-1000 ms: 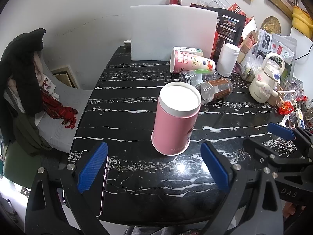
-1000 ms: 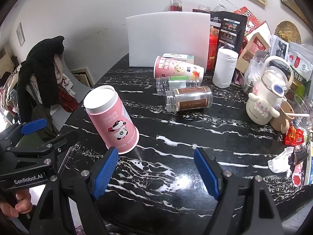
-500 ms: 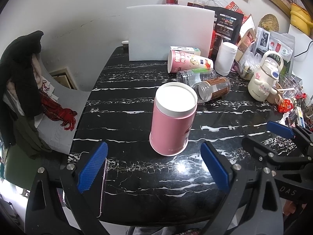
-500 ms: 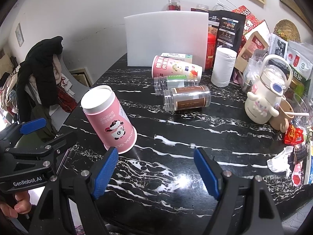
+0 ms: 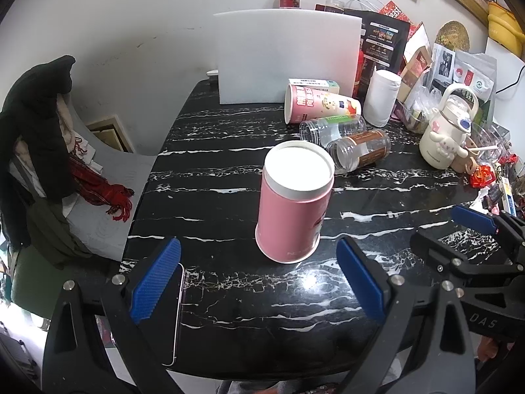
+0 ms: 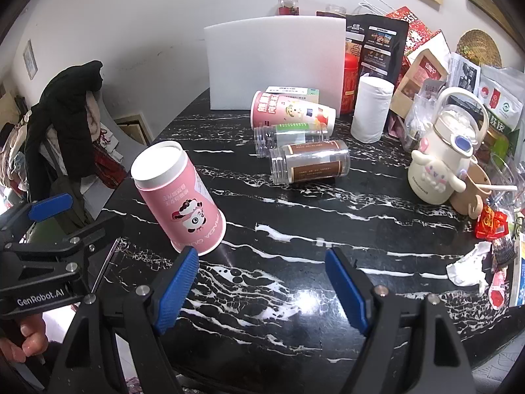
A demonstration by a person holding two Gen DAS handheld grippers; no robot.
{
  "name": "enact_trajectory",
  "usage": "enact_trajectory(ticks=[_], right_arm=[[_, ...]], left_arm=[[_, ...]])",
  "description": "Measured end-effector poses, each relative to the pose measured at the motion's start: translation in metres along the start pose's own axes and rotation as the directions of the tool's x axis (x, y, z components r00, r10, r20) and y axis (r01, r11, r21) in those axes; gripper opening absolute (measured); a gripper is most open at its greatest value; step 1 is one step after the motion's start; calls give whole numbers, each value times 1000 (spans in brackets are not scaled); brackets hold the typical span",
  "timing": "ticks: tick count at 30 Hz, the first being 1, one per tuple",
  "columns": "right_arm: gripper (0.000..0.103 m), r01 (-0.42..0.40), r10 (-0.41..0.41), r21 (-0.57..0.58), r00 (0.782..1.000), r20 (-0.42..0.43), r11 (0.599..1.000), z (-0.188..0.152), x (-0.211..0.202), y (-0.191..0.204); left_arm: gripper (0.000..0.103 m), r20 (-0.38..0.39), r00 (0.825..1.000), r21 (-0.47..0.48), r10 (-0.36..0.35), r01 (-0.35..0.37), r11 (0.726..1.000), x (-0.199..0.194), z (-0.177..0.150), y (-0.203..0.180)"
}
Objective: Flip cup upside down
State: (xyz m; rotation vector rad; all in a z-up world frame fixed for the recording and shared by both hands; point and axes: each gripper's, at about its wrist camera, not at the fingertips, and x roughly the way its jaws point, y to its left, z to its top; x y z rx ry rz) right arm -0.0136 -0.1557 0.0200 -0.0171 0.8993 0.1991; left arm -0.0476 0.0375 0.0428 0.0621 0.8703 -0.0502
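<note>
A pink paper cup (image 5: 293, 207) with a panda print stands upside down on the black marble table (image 5: 229, 295), white base up; it also shows in the right wrist view (image 6: 178, 193). My left gripper (image 5: 257, 282) is open and empty, just short of the cup, its blue pads either side. My right gripper (image 6: 261, 290) is open and empty, to the right of the cup over bare table. The left gripper (image 6: 49, 229) shows at the right view's left edge, and the right gripper (image 5: 475, 229) at the left view's right edge.
A second pink cup (image 5: 320, 103) and two clear jars (image 5: 359, 149) lie on their sides behind. A white foam board (image 5: 285, 55), white canister (image 5: 382, 97), white kettle (image 5: 448, 134) and packets crowd the back right. A phone (image 5: 177, 315) lies at the front left edge. A chair with clothes (image 5: 36, 138) stands left.
Both grippers have drifted slightly; the cup sits a little lower and more to the left in the left view. The cup itself has not moved on the table.
</note>
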Motion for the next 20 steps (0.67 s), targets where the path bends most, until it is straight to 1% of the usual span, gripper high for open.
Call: enact_trajectory(ticks=[3,12,16,20], right_arm=[[80,0,0,-1,1000,-1,1000,-1,0,0],[80,1,-1,-1,1000,-2,1000,-1,0,0],[80,3,-3,-2,1000,-5,1000,-2,1,-1],[80,3,-3,-2,1000,-6,1000,-3,1,-1]], left_arm=[[96,-12,1000,0,-15,15,1000,0,0,1],[96,-26,1000,40,-10,11,999,1,-2,-7],[96,-33,999,52,14,-12,999,3,-3,-9],[96,-34,999,51,15,-13,999,3,-4,-8]])
